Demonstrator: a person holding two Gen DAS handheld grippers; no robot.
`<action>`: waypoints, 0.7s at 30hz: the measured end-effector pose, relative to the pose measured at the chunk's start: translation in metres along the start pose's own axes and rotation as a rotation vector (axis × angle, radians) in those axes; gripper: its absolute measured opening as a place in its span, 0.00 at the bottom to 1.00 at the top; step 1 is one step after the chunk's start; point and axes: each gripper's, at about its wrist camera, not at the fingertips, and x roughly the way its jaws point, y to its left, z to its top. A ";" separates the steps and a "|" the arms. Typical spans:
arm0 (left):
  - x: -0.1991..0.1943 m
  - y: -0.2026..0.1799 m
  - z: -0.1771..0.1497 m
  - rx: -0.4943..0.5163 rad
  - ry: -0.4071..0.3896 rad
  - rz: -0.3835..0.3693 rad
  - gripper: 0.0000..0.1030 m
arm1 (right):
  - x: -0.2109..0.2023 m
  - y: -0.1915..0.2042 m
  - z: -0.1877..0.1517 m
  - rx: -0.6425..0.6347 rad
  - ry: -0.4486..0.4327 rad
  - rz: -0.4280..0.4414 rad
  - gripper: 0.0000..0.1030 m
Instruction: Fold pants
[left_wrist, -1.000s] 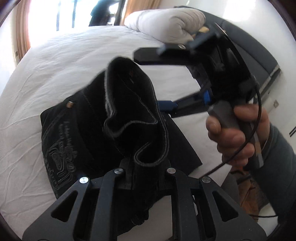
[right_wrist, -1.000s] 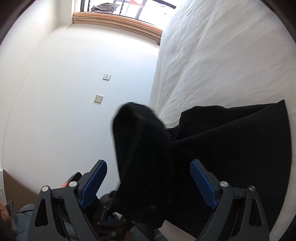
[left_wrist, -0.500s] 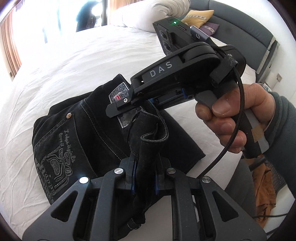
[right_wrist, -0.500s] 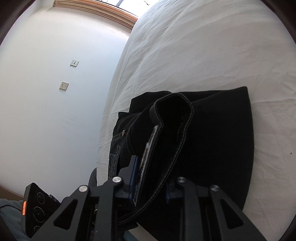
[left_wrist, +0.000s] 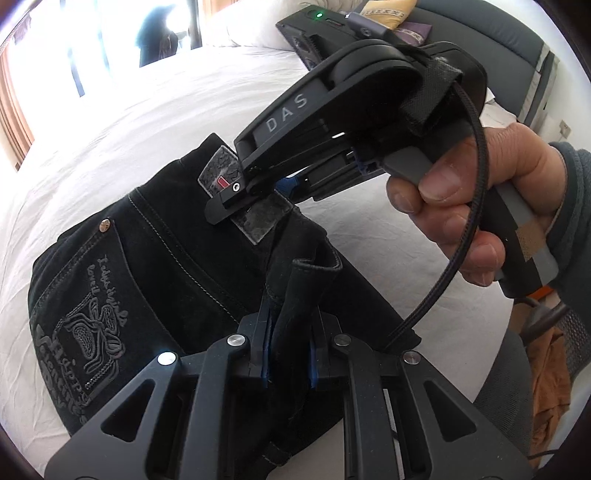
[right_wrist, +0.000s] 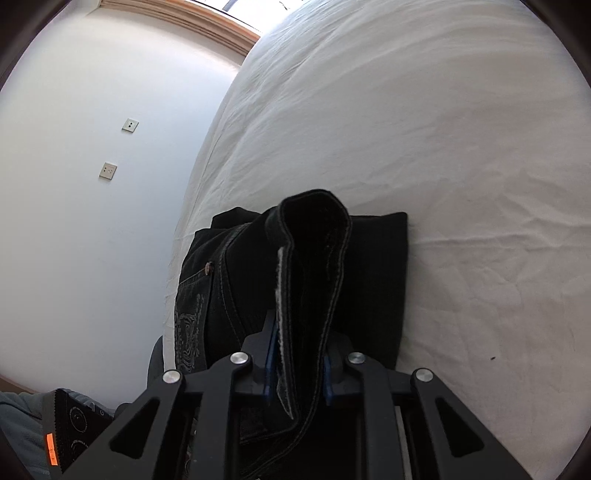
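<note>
Since 1.0 s ago both hand-held grippers have closed on the cloth: then the right one stood with its blue pads wide apart around a raised fold, now both clamp hem fabric. Since 0.5 s ago the right unit has come nearer the left camera and the raised fold sits lower. Left hand-held gripper (left_wrist: 288, 354): fingers drawn in tight on a bunched edge of the pants (left_wrist: 155, 273), blue pads pressing the cloth from both sides. Right hand-held gripper (right_wrist: 297, 373): likewise shut on a doubled hem strip that stands up between its fingers and curls over at the top. In the left view the right unit, marked DAS, is held by the right hand (left_wrist: 476, 206), fingers wrapped round the grey handle, a black cable (left_wrist: 454, 258) looping below it. Pants lie on the bed (right_wrist: 443, 147), black denim, folded into a compact stack near the bed's edge; embroidered back pocket (left_wrist: 85, 332) and a rivet face up on the left of the stack, a patch label (left_wrist: 243, 199) partly under the right unit's tip. Pillow (left_wrist: 251, 26) and a dark headboard (left_wrist: 491, 33) at the far end. Wall with two sockets (right_wrist: 108, 170) beside the bed in the right view.
</note>
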 end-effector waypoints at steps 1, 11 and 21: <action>0.001 -0.003 -0.001 0.007 -0.002 -0.001 0.12 | -0.002 -0.002 -0.003 -0.006 -0.013 0.002 0.20; -0.052 0.016 -0.014 -0.043 -0.058 -0.150 0.71 | -0.016 -0.014 -0.013 0.056 -0.046 0.007 0.48; -0.100 0.127 -0.032 -0.294 -0.164 -0.101 0.75 | -0.069 0.021 -0.052 0.066 -0.229 0.060 0.63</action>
